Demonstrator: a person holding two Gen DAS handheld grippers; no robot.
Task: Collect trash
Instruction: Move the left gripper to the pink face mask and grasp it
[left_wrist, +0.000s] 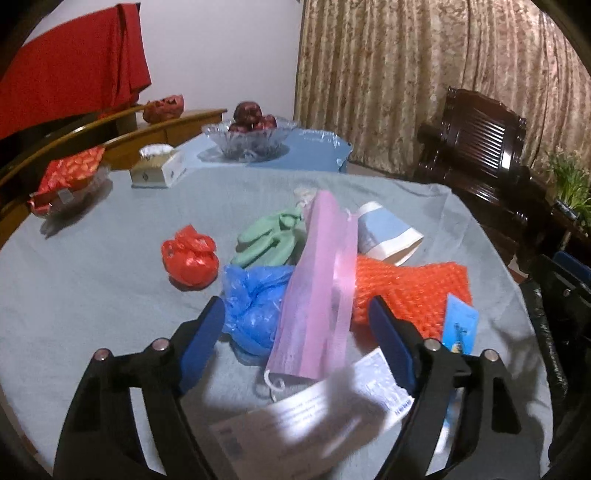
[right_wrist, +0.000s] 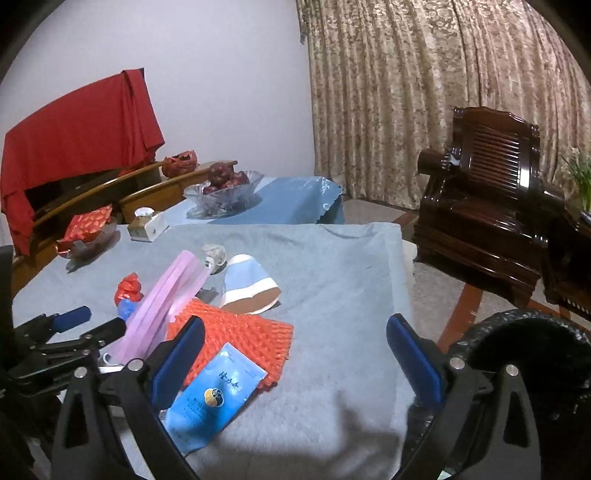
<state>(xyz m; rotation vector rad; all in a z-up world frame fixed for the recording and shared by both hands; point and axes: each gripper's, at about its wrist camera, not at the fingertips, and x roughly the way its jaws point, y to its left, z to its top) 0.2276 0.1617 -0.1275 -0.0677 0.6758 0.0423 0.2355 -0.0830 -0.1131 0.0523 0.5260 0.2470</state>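
Trash lies on a grey-blue tablecloth (left_wrist: 92, 280). My left gripper (left_wrist: 297, 332) is open, its blue pads either side of a pink paper bag (left_wrist: 317, 291) and a crumpled blue plastic bag (left_wrist: 251, 306). Around them lie a red plastic bag (left_wrist: 190, 258), a green glove (left_wrist: 269, 236), a flattened blue-white paper cup (left_wrist: 388, 232), orange foam netting (left_wrist: 410, 291), a blue sachet (left_wrist: 460, 325) and a white paper slip (left_wrist: 332, 406). My right gripper (right_wrist: 295, 354) is open and empty above the cloth, right of the blue sachet (right_wrist: 214, 395) and the netting (right_wrist: 240, 336).
A black trash bag (right_wrist: 532, 354) stands at the table's right edge. At the back stand a glass fruit bowl (left_wrist: 251, 136), a tissue box (left_wrist: 159, 170) and a dish with a red packet (left_wrist: 66, 184). A dark wooden armchair (right_wrist: 487, 206) stands to the right.
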